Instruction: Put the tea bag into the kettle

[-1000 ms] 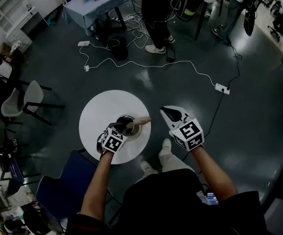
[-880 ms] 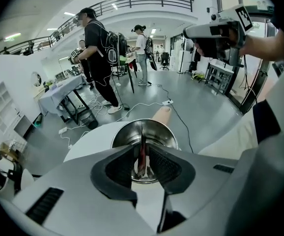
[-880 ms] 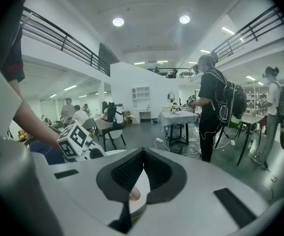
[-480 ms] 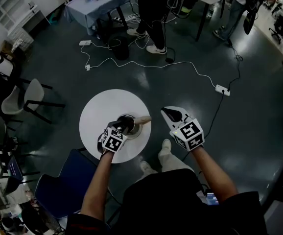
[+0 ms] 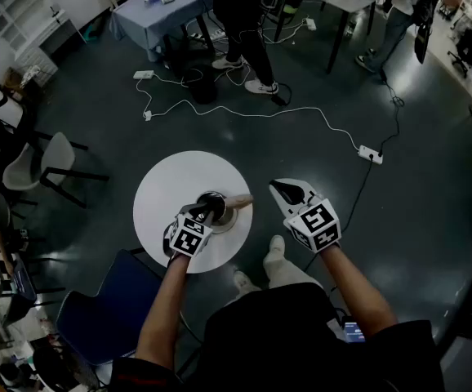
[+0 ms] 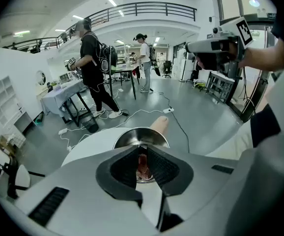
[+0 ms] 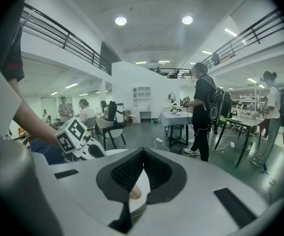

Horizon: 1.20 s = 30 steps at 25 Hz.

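One kettle (image 6: 130,136), one tea bag (image 6: 142,164)

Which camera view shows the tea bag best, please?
The left gripper view: the reddish tea bag shows between the left gripper's closing jaws, at the kettle's mouth. Head and right gripper views don't show it.

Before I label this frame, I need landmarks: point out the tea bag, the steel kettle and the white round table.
tea bag (image 6: 142,164): left gripper view, its reddish middle.
steel kettle (image 6: 125,136): left gripper view, left side of its steel body.
white round table (image 5: 166,188): head view, bare top.
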Available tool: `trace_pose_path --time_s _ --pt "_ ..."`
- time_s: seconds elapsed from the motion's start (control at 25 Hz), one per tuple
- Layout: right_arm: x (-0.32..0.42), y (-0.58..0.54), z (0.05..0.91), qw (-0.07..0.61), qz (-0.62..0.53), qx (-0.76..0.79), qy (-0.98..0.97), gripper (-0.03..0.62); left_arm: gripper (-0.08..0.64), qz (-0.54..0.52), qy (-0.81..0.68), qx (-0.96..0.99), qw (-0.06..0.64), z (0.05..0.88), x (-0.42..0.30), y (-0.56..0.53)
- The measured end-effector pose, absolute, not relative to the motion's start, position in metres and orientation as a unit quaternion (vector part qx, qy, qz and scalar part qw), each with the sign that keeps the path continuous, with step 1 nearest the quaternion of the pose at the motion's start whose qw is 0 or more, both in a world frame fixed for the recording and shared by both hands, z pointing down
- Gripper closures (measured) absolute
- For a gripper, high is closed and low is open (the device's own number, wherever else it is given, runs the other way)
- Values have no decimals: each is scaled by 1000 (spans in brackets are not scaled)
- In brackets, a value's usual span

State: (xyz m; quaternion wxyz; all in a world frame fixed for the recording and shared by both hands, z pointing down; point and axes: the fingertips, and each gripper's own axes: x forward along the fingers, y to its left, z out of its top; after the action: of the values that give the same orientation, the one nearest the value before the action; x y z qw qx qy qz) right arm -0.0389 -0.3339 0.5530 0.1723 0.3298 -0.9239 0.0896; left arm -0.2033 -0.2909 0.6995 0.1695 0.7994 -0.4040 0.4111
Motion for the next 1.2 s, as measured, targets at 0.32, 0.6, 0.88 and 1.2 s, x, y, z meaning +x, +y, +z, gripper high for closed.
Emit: trace_pose_path --time_s 0.32,0.6,0.88,1.2 --pt "-58 -326 541 173 80 321 -928 574 527 375 -422 809 163 669 -209 -285" --pt "-71 -307 528 173 64 316 -931 575 541 302 -460 820 159 629 -219 -268" --pt "-106 -287 511 163 47 307 -937 574 544 214 -488 832 156 580 -234 -244" --pt "-143 -260 487 154 24 290 -944 574 543 145 -502 842 134 534 -252 -210"
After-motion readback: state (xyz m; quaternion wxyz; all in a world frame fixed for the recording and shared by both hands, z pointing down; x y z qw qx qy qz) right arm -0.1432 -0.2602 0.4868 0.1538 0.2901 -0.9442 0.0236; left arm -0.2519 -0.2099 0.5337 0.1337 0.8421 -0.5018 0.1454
